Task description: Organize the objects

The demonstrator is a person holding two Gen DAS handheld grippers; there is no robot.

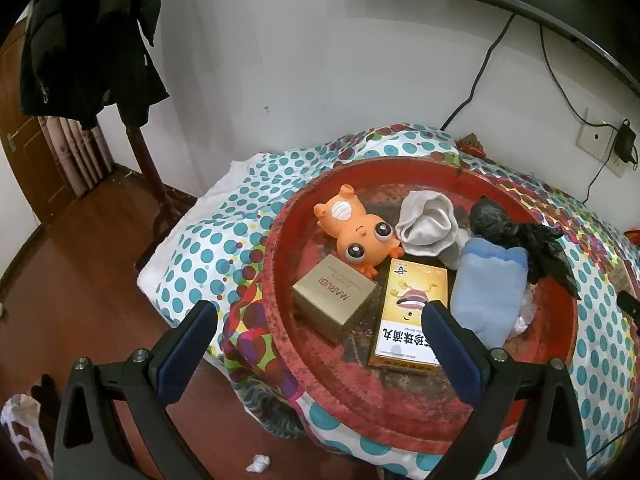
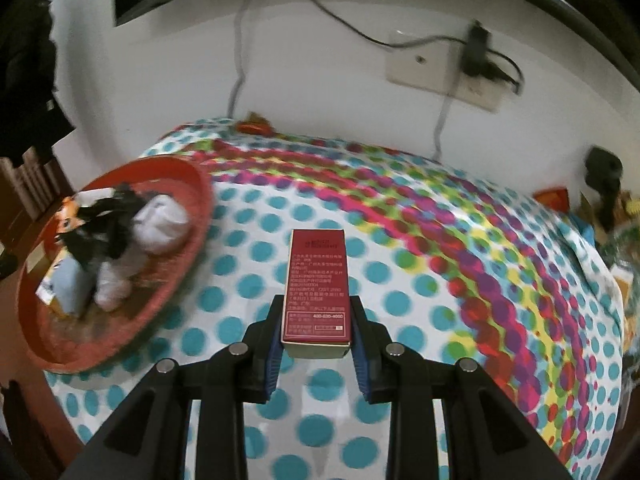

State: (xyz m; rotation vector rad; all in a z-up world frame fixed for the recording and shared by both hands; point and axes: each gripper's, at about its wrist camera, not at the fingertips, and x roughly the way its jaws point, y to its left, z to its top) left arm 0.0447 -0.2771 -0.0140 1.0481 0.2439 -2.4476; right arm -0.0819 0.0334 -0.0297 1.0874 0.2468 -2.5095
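A round red tray (image 1: 400, 408) lies on a dotted cloth. In it are an orange toy (image 1: 360, 232), a gold box (image 1: 334, 296), a yellow box (image 1: 408, 312), a white sock (image 1: 428, 224), a blue sock (image 1: 486, 284) and a black bag (image 1: 520, 236). My left gripper (image 1: 320, 312) is open and empty, above the tray's near side. My right gripper (image 2: 316, 308) is shut on a red box (image 2: 316, 288), held above the cloth to the right of the tray (image 2: 176, 272).
The dotted cloth (image 2: 440, 280) covers the table against a white wall. Cables and a socket (image 2: 444, 72) hang on the wall. A coat stand (image 1: 144, 152) stands left on the wooden floor (image 1: 80, 280). Clutter (image 2: 608, 208) sits at the table's far right.
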